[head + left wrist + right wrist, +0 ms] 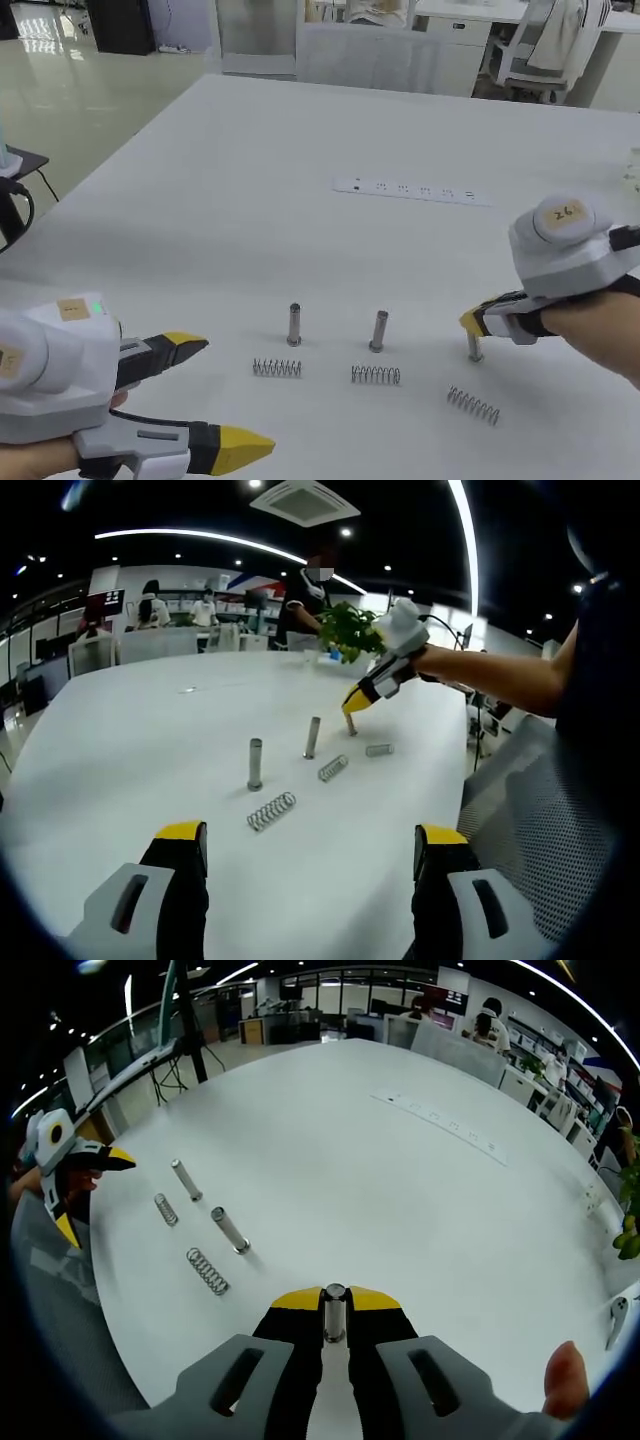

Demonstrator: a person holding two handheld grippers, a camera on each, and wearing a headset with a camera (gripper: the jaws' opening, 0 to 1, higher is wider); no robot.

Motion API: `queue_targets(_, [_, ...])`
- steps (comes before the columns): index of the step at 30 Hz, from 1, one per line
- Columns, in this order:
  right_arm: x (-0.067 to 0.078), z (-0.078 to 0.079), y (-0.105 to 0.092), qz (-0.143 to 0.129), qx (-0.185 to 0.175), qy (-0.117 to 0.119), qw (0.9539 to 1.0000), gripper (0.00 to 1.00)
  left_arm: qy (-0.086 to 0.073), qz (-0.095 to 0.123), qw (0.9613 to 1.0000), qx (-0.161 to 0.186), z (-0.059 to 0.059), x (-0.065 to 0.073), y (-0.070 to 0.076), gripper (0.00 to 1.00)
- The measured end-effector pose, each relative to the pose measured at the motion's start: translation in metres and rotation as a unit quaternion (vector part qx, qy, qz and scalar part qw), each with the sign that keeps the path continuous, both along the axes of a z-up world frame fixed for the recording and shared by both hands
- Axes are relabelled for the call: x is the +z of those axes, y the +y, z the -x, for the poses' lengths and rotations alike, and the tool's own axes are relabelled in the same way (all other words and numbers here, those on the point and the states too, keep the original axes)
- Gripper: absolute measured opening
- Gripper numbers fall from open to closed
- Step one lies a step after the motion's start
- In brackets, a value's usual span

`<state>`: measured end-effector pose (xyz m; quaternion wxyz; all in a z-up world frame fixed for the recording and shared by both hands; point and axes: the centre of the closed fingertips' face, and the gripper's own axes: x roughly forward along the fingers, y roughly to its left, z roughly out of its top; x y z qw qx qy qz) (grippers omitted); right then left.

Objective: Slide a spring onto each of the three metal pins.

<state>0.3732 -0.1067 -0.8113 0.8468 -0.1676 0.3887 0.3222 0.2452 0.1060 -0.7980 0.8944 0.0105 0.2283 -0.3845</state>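
Note:
Three short metal pins stand in a row on the white table: left pin (294, 325), middle pin (379, 331) and right pin (474, 348). In front of each lies a spring: left spring (277, 368), middle spring (375, 375), right spring (472, 405). My right gripper (470, 322) is shut on the right pin (334, 1312), its yellow tips clamped around the shaft. My left gripper (232, 393) hangs open near the table's front left, short of the left spring (271, 811), nothing between its fingers (180, 832).
A white power strip (412, 190) lies flat farther back on the table (250, 200). A potted plant (350, 630) stands near the table's right end. People sit at desks in the background, and chairs stand beyond the far edge.

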Motion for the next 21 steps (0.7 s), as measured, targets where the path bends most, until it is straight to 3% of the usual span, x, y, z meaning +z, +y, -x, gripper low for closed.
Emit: queue_targets(21, [0.0007,0.004,-0.005,-0.005,0.009,-0.01,0.9999,0.06,0.0,-0.002,1.0,-0.002,0.0014,0.0002,-0.0016,0.81])
